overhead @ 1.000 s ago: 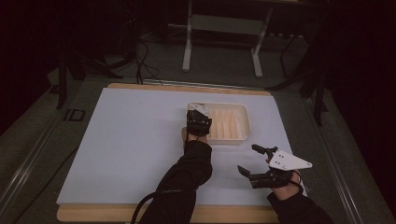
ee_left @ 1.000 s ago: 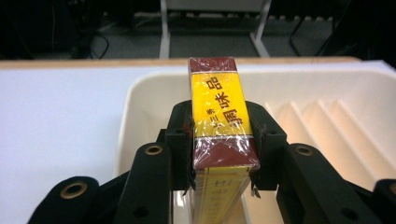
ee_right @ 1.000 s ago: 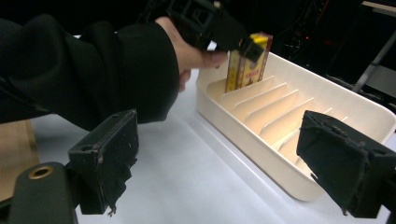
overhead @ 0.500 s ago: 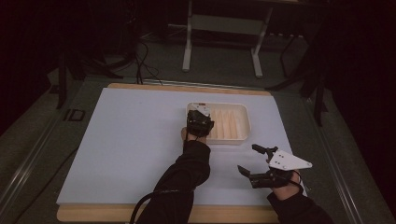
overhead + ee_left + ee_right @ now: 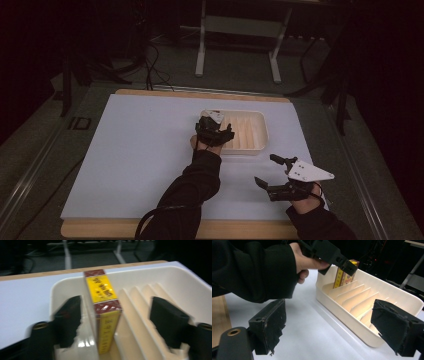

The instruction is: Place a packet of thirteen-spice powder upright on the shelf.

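- Grippers first, nearest the person: the right gripper hovers over the white mat at about five o'clock from the tray, jaws spread wide with nothing between them.
- Next out, the left gripper sits at the tray's nine o'clock end; its jaws have just been opening, and in the left gripper view both pads stand clear of the box between them, so it is let go.
- Box stands on its narrow edge, upright, in the end slot of the cream tray, at nine o'clock within the tray in the high view; the same box shows from the right gripper view behind the slanted dividers.
- Handling, as a judgement: a small printed carton, yellow and dark red, probably light and fairly stiff, with a glossy face that could slip under a loose pinch and dent under a hard one.
- Best hold looks to be across the two broad faces near the top, above the divider, pads flat and square to it.
- Farther slots toward three o'clock look empty.
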Tool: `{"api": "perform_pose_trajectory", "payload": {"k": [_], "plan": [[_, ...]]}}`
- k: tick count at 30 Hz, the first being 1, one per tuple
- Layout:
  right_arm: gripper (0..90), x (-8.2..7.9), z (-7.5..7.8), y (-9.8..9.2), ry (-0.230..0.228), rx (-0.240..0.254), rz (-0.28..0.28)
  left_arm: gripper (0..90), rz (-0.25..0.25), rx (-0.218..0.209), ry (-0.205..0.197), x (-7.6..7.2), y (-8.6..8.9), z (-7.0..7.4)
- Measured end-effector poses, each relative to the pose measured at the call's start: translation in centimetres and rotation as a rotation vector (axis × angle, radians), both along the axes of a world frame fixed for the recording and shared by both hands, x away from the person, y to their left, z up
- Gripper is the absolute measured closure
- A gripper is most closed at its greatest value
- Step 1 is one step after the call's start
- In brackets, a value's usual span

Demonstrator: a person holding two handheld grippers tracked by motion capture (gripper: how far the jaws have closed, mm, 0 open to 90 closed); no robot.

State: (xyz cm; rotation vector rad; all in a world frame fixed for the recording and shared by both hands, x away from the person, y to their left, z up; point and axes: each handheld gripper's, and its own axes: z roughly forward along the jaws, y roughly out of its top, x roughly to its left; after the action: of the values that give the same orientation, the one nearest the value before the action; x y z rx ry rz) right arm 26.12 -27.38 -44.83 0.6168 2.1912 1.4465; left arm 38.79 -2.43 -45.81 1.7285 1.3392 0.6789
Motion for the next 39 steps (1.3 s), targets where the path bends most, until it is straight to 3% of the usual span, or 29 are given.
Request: {"api": "perform_pose_trajectory", "payload": {"k": [2,4,9,15,21,23,32,39], "plan": [[12.9,0.0,0.0,0.0,0.0,-0.001,0.0,19.8,-0.017,0.012,-0.002,-0.2,0.0,0.3],[12.9,0.0,0.0,0.0,0.0,0.001,-0.001,15.0,-0.025,0.039,-0.028,-0.6,0.0,0.6],[13.0,0.1,0.0,0.0,0.006,0.003,-0.005,1.9,-0.098,0.023,-0.063,-1.5,0.1,1.4],[13.0,0.1,0.0,0.0,0.008,0.006,-0.006,1.3,-0.168,0.002,-0.041,-2.8,0.9,2.2],[13.0,0.2,0.0,0.0,0.016,0.015,-0.009,1.3,-0.278,-0.026,-0.056,-4.6,2.1,2.7],[13.1,0.2,0.0,0.0,0.016,0.014,-0.012,1.3,-0.295,-0.044,-0.062,-5.3,2.5,2.9],[13.2,0.2,0.0,0.2,0.022,0.009,-0.011,1.3,-0.358,-0.041,-0.09,-7.7,3.5,3.7],[13.2,0.2,-0.1,0.2,0.028,0.011,-0.013,1.4,-0.419,-0.084,-0.09,-9.3,3.7,4.2]]}}
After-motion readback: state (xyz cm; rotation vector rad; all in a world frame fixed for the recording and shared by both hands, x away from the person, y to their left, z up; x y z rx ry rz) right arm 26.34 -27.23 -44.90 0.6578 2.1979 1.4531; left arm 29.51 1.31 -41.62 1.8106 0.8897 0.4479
